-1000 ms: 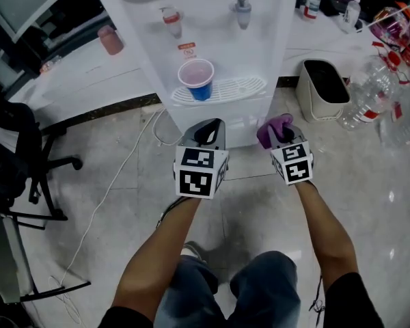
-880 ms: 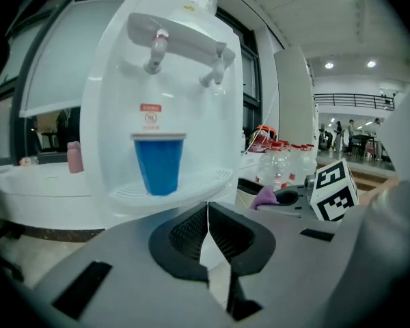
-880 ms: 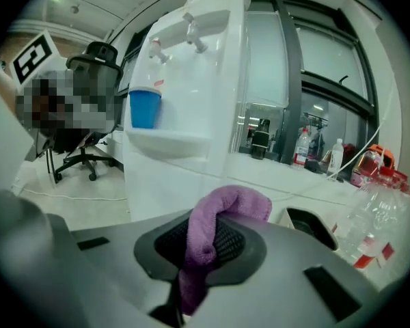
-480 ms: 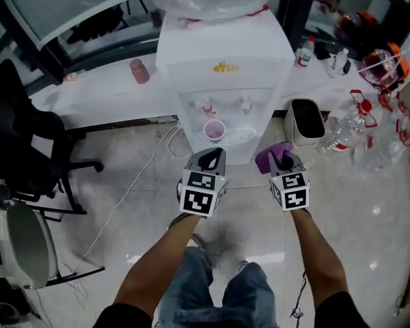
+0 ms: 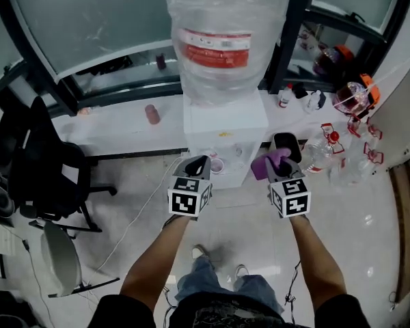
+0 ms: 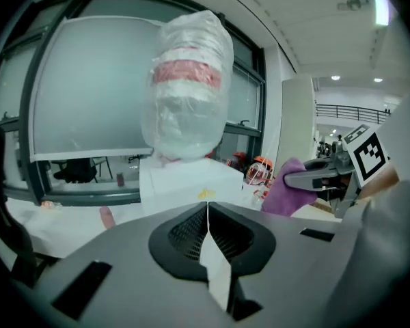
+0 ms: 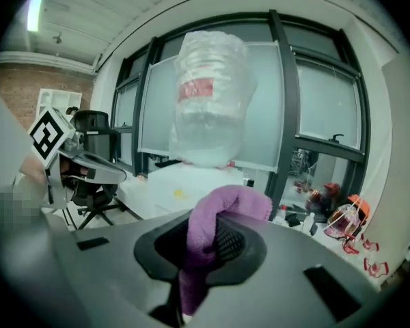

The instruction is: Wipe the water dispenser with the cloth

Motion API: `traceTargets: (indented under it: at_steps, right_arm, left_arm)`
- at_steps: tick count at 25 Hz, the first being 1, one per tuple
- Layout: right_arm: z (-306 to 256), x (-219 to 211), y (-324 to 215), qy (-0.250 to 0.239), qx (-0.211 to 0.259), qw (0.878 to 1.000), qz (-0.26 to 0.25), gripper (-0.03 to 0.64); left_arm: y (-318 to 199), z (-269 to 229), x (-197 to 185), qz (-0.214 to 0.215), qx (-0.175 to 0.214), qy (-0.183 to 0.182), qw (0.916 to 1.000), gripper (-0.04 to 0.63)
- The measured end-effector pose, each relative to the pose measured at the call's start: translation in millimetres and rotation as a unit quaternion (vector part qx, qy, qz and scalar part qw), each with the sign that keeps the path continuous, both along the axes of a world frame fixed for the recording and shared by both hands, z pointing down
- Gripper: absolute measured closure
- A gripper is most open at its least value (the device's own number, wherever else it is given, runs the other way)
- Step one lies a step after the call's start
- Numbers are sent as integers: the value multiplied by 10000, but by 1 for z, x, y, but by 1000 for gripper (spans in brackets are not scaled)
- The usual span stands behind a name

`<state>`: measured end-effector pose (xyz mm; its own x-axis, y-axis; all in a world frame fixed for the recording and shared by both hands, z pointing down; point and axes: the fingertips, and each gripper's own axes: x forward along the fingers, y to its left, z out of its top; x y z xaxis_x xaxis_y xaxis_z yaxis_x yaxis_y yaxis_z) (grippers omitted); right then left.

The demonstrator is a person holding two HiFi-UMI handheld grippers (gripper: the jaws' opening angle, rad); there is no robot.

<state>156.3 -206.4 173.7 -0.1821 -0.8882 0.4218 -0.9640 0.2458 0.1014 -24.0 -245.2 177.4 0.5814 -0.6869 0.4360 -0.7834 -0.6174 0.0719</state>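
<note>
The white water dispenser (image 5: 225, 125) stands ahead of me, topped by a large bottle (image 5: 222, 36) wrapped in clear plastic; it also fills the middle of both gripper views, dispenser (image 6: 191, 183) and dispenser (image 7: 191, 183). My right gripper (image 5: 279, 165) is shut on a purple cloth (image 5: 269, 160), cloth (image 7: 215, 232), held just right of the dispenser's front. My left gripper (image 5: 195, 165) hangs before the dispenser's lower front, jaws closed together with nothing between them. A pink-rimmed cup (image 5: 216, 164) sits on the drip tray, partly hidden behind the left gripper.
A black office chair (image 5: 44, 169) stands at the left. A white bin (image 5: 288, 147) and several empty water bottles (image 5: 328, 149) lie right of the dispenser. A low white ledge (image 5: 123, 125) runs under the windows with a pink cup (image 5: 152, 114). A cable (image 5: 133, 217) trails over the floor.
The head view has drawn back and tilted up, so the dispenser looks smaller and its whole bottle shows. Both grippers keep their places before it, the right one still holding the cloth.
</note>
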Motion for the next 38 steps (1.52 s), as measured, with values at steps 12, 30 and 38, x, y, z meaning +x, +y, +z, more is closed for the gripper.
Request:
traceTargets:
  at_steps: [12, 30, 38]
  right_arm:
    - [-179, -44, -16, -126, 1035, 9942, 260, 574]
    - [-175, -94, -25, -157, 1015, 9940, 375, 574]
    - [-175, -99, -26, -193, 1031, 9938, 363, 574]
  left_arm:
    - [-21, -149, -52, 138, 726, 260, 9969, 568]
    - [-41, -156, -93, 308, 925, 97, 9952, 568]
    - [-41, -160, -92, 333, 909, 195, 9951, 568]
